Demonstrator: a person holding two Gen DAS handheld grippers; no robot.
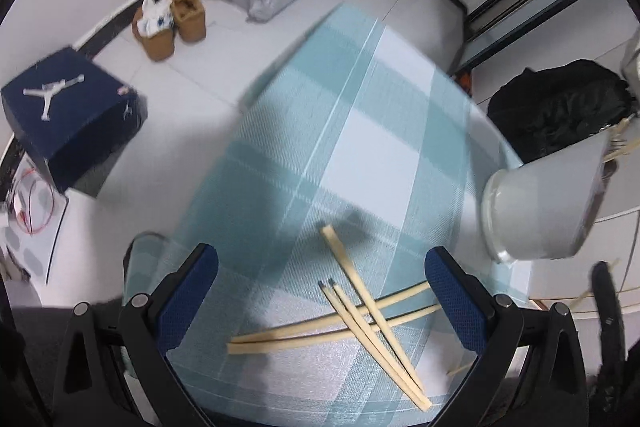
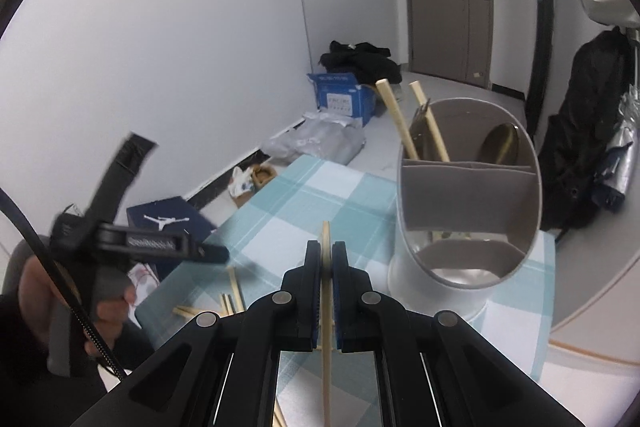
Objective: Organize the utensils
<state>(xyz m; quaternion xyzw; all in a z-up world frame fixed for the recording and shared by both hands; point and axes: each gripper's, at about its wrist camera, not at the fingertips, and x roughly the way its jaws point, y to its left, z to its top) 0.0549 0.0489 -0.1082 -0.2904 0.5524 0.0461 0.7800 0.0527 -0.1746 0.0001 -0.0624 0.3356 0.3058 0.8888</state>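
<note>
Wooden chopstick (image 2: 326, 247) (clamped in right tongs (image 2: 327, 259)) points straight ahead.

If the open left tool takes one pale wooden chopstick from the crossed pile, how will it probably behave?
A pale wooden chopstick looks thin, straight and stiff, so it should probably not bend. It seems light. It lies crossed over others on the blue checked tablecloth, so lifting it may disturb them. Held by the left tool near one end, it might pivot between the pads.
</note>
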